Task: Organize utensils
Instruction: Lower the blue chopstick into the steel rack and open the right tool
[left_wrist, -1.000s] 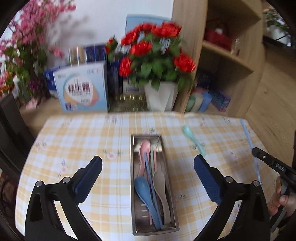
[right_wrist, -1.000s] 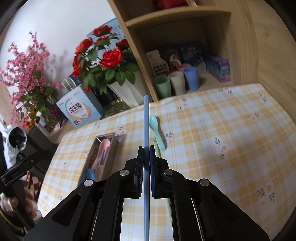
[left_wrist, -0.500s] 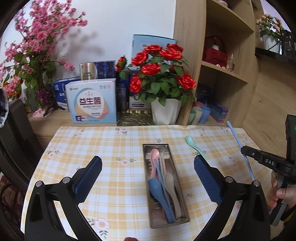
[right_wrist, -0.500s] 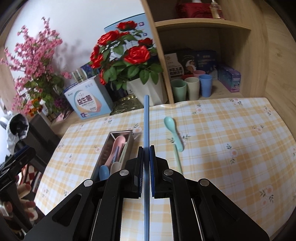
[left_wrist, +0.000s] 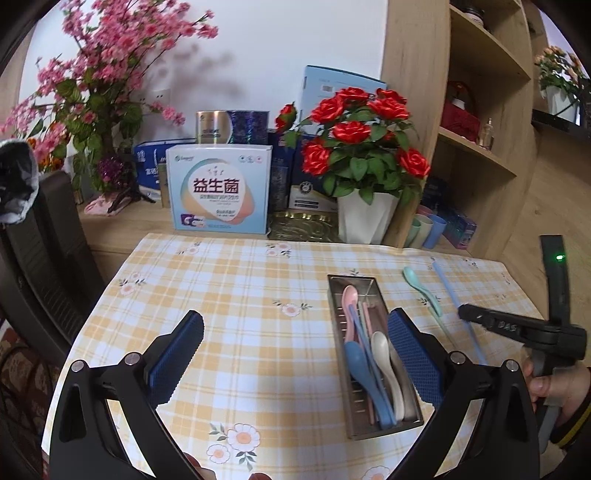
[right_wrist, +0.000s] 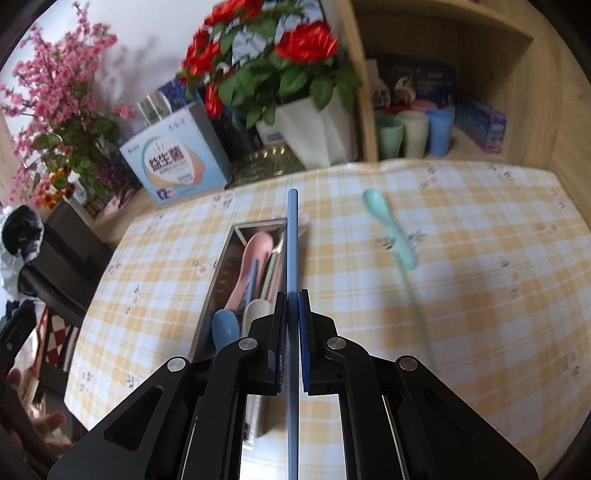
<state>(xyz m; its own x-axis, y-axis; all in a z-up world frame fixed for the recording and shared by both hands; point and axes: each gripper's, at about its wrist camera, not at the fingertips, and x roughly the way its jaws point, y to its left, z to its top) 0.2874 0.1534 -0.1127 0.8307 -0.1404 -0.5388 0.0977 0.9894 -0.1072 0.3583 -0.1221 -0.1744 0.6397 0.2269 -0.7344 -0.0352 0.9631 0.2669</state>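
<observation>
Right tool (right_wrist: 291, 295) has swung its clamped blue chopstick (right_wrist: 292, 240) over the tray (right_wrist: 221, 266); left tool (left_wrist: 295, 354) spread, idle; next: lower, release.

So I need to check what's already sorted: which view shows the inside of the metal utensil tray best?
The left wrist view: the metal tray is seen nearly whole from above, sharp, with pink, blue and beige spoons inside. In the right wrist view the right gripper and its blue chopstick cover the tray's right side and near end.

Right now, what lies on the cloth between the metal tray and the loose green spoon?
Nothing: bare checked cloth separates the tray from the green spoon, clearest in the left wrist view.
</observation>
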